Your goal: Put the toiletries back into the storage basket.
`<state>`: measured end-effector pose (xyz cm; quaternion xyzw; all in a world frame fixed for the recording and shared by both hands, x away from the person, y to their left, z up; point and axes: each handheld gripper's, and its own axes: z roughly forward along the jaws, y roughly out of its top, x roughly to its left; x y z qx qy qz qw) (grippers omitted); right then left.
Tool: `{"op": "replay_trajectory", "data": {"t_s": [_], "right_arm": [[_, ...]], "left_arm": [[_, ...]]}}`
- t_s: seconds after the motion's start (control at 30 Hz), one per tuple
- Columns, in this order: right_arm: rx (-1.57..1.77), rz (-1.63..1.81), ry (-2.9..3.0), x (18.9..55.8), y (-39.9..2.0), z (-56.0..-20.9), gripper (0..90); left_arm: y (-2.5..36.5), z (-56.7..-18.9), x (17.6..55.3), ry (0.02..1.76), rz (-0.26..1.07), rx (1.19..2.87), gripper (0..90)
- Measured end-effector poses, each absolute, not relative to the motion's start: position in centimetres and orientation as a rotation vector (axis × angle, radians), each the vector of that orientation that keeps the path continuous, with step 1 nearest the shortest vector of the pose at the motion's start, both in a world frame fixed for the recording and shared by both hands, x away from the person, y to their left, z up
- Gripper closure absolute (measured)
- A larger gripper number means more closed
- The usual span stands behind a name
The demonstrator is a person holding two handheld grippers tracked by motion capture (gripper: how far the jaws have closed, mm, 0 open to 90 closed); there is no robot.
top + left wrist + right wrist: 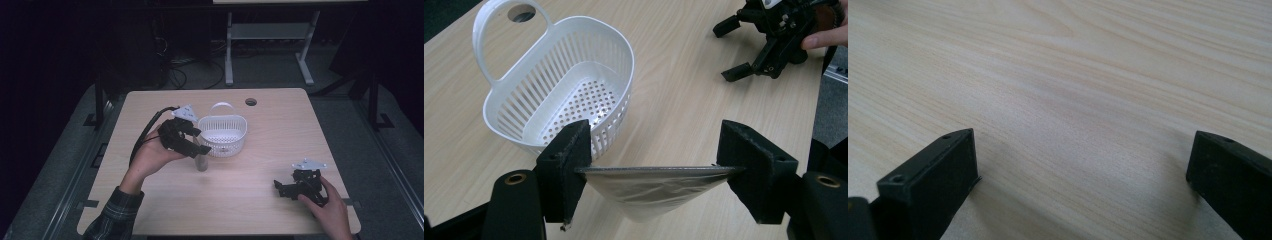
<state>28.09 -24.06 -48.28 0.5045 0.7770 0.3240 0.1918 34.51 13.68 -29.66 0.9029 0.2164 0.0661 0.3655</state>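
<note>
A flat silvery pouch (651,192) hangs edge-on between the jaws of my left gripper (656,167), whose pads press on its two side edges. From the high view, that left gripper (199,150) holds the pouch (201,162) just above the table, close to the near left side of a white slotted basket (223,142) with a handle. The basket (549,75) has nothing in it. My right gripper (281,188) rests on the table at the near right, jaws wide apart. In the right gripper view, only bare wood lies between the jaws of the right gripper (1083,170).
The light wooden table (250,205) has a round cable hole (251,102) near its far edge. A white desk frame (229,50) stands on the floor beyond. The right gripper (730,50) and a hand lie past the basket in the left gripper view.
</note>
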Motion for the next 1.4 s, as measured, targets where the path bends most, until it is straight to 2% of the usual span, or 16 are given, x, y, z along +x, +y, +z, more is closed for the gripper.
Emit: {"op": "replay_trajectory", "data": {"t_s": [0.7, 1.4], "right_arm": [[1.416, 0.909, 2.182, 28.1, -24.1, -48.3, 0.0], [1.416, 0.910, 2.182, 28.1, -24.1, -48.3, 0.0]], "left_arm": [[13.5, -26.5, 35.8, 0.540, 0.192, 2.292, 29.5], [13.1, -25.0, 38.3, 0.564, 0.220, 2.254, 29.6]]}}
